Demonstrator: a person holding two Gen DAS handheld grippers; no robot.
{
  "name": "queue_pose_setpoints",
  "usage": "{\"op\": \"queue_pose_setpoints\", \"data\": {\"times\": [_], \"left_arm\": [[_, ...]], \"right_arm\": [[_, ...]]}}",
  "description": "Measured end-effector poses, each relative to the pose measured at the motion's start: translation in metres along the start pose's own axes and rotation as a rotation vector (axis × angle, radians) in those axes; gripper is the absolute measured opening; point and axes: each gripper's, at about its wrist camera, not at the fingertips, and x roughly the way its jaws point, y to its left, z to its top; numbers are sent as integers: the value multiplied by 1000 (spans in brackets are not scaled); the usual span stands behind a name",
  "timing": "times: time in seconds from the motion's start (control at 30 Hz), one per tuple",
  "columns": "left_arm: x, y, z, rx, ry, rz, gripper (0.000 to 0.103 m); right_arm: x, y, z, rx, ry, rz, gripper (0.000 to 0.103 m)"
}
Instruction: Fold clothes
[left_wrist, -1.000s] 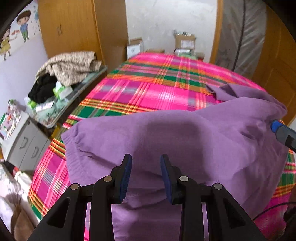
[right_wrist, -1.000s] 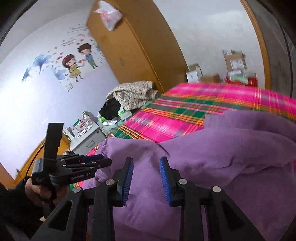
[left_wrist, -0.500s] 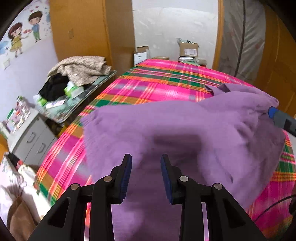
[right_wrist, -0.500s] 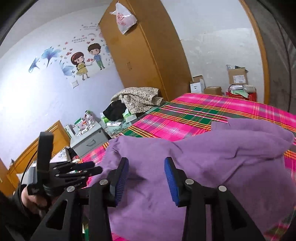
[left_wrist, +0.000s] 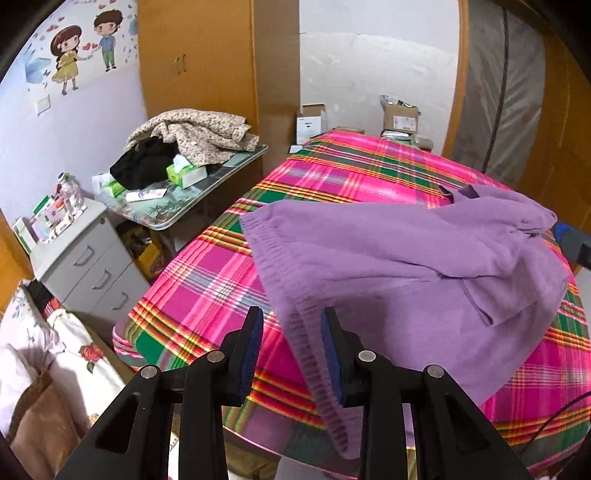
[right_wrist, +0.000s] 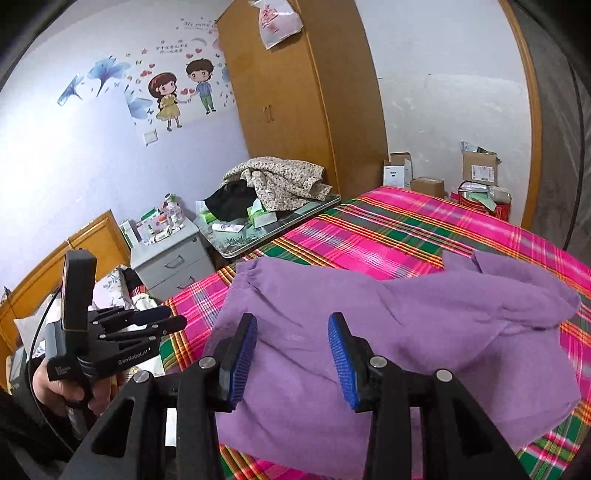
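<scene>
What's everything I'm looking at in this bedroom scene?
purple sweater: one, spread on the bed
plaid bedspread: one, pink and green, covering the bed
wardrobe: one, wooden, by the far wall
folding table: one, beside the bed, piled with beige and black clothes
drawer cabinet: one, grey, beside the table
cardboard boxes: several, beyond the bed
cartoon wall sticker: one couple
left tool: black, blue pads, open
right tool: same, open

A plain purple garment (left_wrist: 388, 266) is seen on a bedcover (left_wrist: 332, 177) checked in pink, green and yellow — blue pads (right_wrist: 341, 354) are set in black fingers.
</scene>
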Motion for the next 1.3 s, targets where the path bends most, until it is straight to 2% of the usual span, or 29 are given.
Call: {"op": "queue_pose_setpoints", "data": {"times": [0.3,0.43,0.83,0.93,1.07,1.3], "left_arm": [[18,17,3,-28,9,13,33],[23,14,2,-24,13,-18,33],[50,-53,3,146,52,-78,33],[56,-65,2,181,66,-74,33],[61,-64,2,175,80,-52,33],[70,-62,2,161,102,-11,33]], "right_arm": [[28,11,24,-57,46,-12,41],[40,10,23,-57,68,-9,41],[49,-37,9,24,71,-5,41],[53,-49,5,42,73,4,41],[64,-59,7,40,83,25,41],[93,-51,25,-33,109,83,42]]}}
